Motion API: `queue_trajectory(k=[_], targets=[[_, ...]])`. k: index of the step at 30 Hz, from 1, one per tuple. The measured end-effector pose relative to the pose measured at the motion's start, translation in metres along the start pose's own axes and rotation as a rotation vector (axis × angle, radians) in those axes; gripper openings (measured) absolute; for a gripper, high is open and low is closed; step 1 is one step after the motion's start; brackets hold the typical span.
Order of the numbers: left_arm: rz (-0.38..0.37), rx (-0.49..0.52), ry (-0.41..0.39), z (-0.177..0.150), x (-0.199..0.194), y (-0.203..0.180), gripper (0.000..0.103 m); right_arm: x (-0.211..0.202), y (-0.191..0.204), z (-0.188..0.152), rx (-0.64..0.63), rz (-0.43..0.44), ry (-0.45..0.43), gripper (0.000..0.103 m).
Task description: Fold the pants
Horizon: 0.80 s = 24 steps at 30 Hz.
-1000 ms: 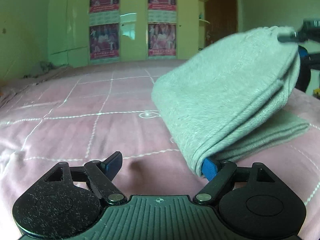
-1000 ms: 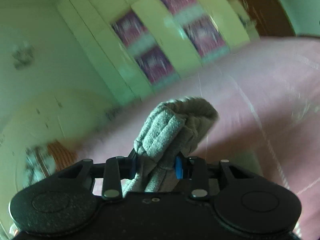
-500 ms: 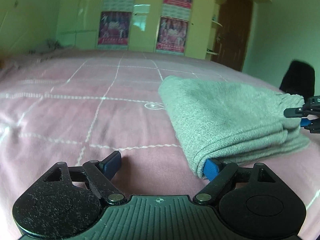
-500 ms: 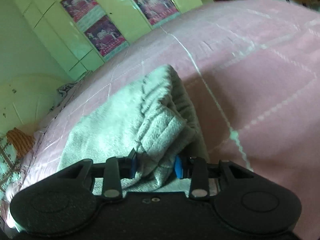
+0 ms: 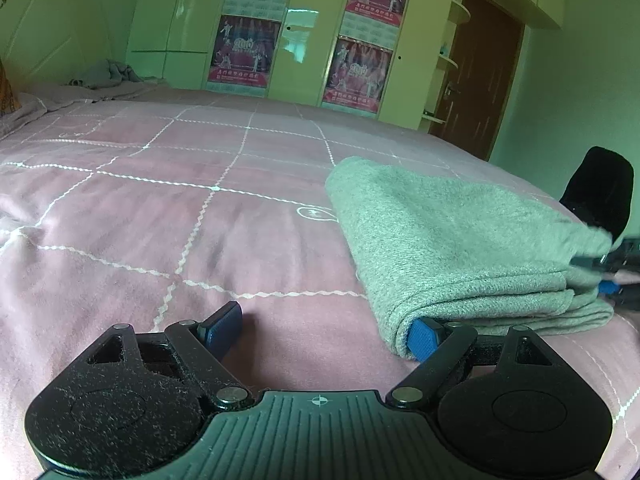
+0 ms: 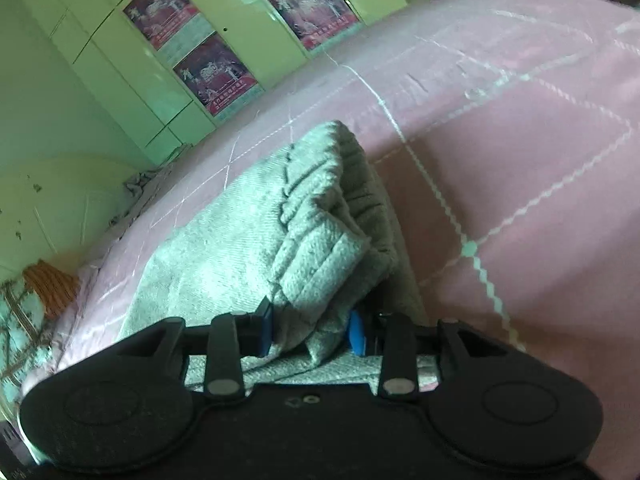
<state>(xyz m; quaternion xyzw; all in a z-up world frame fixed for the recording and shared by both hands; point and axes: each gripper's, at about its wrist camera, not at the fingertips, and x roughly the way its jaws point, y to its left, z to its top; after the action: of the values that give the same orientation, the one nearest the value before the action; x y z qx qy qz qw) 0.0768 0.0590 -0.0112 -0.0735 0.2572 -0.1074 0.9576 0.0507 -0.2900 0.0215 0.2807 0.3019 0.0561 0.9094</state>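
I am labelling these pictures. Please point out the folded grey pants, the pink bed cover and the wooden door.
folded grey pants (image 5: 452,236): left wrist view, top layer of the fold.
pink bed cover (image 5: 160,208): left wrist view, bare quilted area.
wooden door (image 5: 480,76): left wrist view, middle of its panel.

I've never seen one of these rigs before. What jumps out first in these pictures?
A folded grey pair of pants lies on a pink quilted bed. The right gripper pinches a bunched end of the cloth, while the left gripper stands wide open at the fold's near corner. Behind, pink posters cover pale wardrobe doors.
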Motion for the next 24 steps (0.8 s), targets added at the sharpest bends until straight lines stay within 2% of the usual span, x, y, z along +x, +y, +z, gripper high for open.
queue_trajectory(k=[3, 5, 6, 11, 13, 15, 17, 18, 21, 24], targets=[[0.012, 0.050, 0.001, -0.001, -0.001, -0.008, 0.085, -0.011, 0.005, 0.000, -0.019, 0.037, -0.066, 0.035], [0.007, 0.064, 0.024, 0.001, 0.000, -0.009, 0.085, -0.004, 0.005, -0.005, -0.073, -0.030, -0.034, 0.035], [0.004, 0.060, 0.030, 0.002, -0.001, -0.008, 0.085, 0.000, 0.001, -0.008, -0.064, -0.035, -0.018, 0.033], [-0.002, 0.081, 0.072, 0.004, -0.020, -0.007, 0.085, -0.019, -0.005, -0.004, -0.030, -0.013, -0.043, 0.044], [-0.009, 0.062, 0.049, 0.006, -0.034, -0.007, 0.085, -0.037, -0.005, -0.003, -0.063, -0.028, -0.093, 0.050], [-0.015, 0.015, -0.038, 0.012, -0.052, -0.006, 0.085, -0.054, -0.005, -0.003, -0.102, -0.058, -0.155, 0.051], [-0.034, -0.016, -0.116, 0.023, -0.062, -0.011, 0.085, -0.067, -0.003, 0.003, -0.143, -0.070, -0.203, 0.049], [-0.041, -0.006, -0.131, 0.030, -0.060, -0.018, 0.085, -0.068, -0.003, 0.007, -0.166, -0.070, -0.222, 0.047], [-0.069, 0.044, -0.114, 0.049, -0.037, -0.043, 0.085, -0.059, 0.014, 0.019, -0.278, -0.052, -0.232, 0.035], [-0.118, 0.041, -0.048, 0.053, -0.011, -0.064, 0.085, -0.042, 0.037, 0.023, -0.445, -0.039, -0.213, 0.031]])
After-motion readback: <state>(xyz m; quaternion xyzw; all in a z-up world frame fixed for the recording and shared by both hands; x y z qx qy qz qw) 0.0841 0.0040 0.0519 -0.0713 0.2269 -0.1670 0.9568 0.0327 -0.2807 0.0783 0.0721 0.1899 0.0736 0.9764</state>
